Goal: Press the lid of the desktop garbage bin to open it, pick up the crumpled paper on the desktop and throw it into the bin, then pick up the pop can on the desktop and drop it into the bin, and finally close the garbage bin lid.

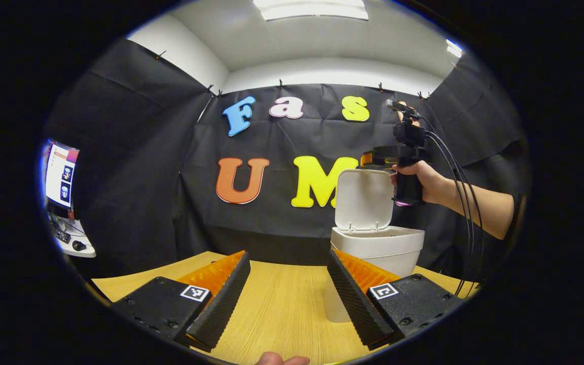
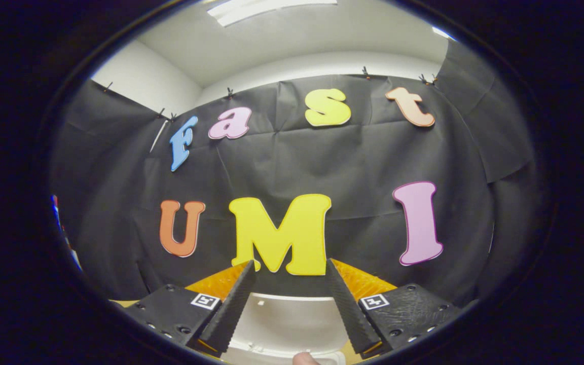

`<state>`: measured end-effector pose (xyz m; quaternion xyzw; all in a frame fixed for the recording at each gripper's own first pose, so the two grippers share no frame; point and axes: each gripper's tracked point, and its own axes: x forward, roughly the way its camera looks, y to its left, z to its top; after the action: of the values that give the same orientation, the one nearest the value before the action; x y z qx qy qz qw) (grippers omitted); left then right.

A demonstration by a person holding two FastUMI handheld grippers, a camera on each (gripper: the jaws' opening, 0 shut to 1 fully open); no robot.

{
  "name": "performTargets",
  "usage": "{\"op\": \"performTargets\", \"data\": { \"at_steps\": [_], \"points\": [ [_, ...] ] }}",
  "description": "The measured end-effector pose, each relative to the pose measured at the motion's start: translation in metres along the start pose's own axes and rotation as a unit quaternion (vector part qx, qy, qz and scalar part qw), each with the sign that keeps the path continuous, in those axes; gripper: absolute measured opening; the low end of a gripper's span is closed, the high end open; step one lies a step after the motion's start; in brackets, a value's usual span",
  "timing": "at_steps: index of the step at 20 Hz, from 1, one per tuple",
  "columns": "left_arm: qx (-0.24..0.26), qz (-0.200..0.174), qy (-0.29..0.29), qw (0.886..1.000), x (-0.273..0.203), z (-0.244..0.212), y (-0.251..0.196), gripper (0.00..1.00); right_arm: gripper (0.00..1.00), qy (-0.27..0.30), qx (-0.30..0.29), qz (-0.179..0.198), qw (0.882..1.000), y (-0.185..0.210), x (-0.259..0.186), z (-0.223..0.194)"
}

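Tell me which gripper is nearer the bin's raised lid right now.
Right. The right gripper hangs just above the top edge of the upright lid, fingers apart. The left gripper is open and low over the table, short of the bin.

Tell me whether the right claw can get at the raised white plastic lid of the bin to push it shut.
Probably yes. The right claw hangs open just above the upright white plastic lid, with nothing visible between them, so a short downward push looks free.
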<state>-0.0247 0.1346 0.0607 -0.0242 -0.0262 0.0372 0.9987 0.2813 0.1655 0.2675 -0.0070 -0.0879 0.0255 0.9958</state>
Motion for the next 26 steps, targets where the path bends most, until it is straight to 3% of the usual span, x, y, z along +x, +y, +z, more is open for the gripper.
{"op": "performTargets", "data": {
  "at_steps": [12, 13, 19, 26],
  "points": [
    [-0.007, 0.002, 0.006, 1.000, -0.003, -0.008, 0.001, 0.99, 0.87, 0.040, 0.010, 0.005, 0.999, -0.001, -0.012, -0.016],
    [-0.006, 0.001, 0.006, 1.000, -0.003, -0.009, 0.000, 0.99, 0.90, 0.046, 0.010, 0.007, 0.999, -0.001, -0.018, -0.017],
    [0.000, -0.009, 0.009, 1.000, -0.008, -0.015, -0.011, 0.99, 0.90, 0.080, 0.011, 0.046, 0.996, 0.004, -0.061, -0.026],
    [0.007, -0.020, 0.008, 1.000, -0.010, -0.016, -0.028, 0.99, 0.88, 0.159, 0.018, 0.072, 0.984, 0.004, -0.092, -0.074]
  ]
}}
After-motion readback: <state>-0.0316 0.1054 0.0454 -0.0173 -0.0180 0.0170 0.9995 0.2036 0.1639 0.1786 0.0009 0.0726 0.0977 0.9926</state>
